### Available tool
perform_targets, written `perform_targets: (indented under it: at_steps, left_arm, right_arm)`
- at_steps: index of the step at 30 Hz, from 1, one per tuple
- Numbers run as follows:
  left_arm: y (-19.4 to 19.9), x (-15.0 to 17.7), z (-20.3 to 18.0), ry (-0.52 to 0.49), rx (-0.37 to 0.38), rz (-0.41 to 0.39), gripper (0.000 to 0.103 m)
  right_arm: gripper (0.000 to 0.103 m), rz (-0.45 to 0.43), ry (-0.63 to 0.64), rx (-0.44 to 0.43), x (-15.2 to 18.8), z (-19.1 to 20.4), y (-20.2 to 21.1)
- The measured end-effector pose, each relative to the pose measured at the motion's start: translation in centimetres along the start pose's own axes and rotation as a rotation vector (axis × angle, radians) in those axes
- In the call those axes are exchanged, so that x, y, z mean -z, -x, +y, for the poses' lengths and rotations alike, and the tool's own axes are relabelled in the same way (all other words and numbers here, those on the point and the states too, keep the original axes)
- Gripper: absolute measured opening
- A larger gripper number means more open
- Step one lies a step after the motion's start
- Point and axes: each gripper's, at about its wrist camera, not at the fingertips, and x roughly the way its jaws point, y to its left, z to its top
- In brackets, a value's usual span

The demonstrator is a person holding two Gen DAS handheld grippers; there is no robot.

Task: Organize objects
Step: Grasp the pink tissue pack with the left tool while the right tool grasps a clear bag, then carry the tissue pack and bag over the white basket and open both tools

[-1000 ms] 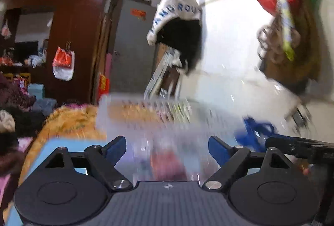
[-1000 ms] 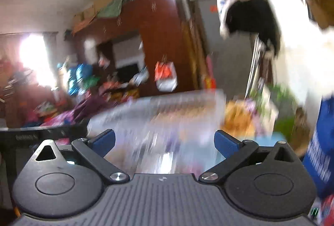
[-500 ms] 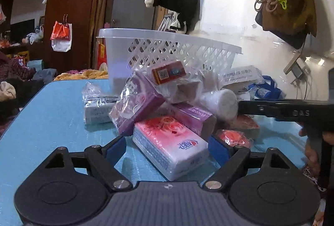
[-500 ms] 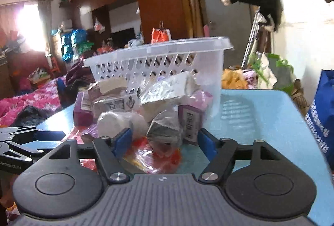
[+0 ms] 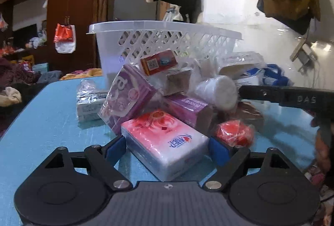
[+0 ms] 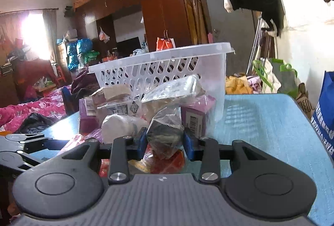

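A pile of wrapped goods lies on the blue table (image 5: 46,113) in front of a white slotted basket (image 5: 167,38). My left gripper (image 5: 167,150) is open, its blue pads on either side of a pink and white tissue pack (image 5: 165,138) at the pile's near edge. A purple box (image 5: 127,96), an orange box (image 5: 158,61), a white roll (image 5: 219,92) and a red bagged item (image 5: 233,132) lie behind it. The jaws of my right gripper (image 6: 165,143) are closing, and the pads press a dark item in a clear bag (image 6: 165,134). The basket (image 6: 158,67) stands behind it.
Bare table (image 6: 261,121) stretches right of the basket, and its right edge meets a blue bag (image 6: 323,113). The other gripper's black arm (image 5: 281,95) reaches in from the right at pile height. A bed with a pink cover (image 6: 31,109) lies left of the table.
Both grippers sank toward the pile. The tissue pack came between my left fingers, which kept their width. My right jaws went from wide open to pinching the dark bagged item.
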Motion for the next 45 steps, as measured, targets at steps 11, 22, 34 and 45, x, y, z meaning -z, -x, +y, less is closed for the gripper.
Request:
perform_targets:
  at_steps: [11, 22, 34, 45]
  left_arm:
    - [2.6, 0.7, 0.0, -0.047, -0.037, -0.154, 0.079]
    - [4.6, -0.2, 0.8, -0.028, -0.037, -0.26, 0.079]
    - [5.2, -0.2, 0.8, -0.033, -0.026, -0.294, 0.079]
    - [5.6, 0.0, 0.8, -0.046, -0.014, -0.314, 0.078]
  right_arm:
    - [0.04, -0.053, 0.001, -0.02, 0.1, 0.3, 1.2]
    - [0.04, -0.063, 0.036, -0.008, 0.0, 0.6, 4.0]
    - [0.04, -0.106, 0.031, -0.039, -0.6, 0.9, 4.9]
    - [0.04, -0.134, 0.031, -0.018, -0.4, 0.6, 5.1]
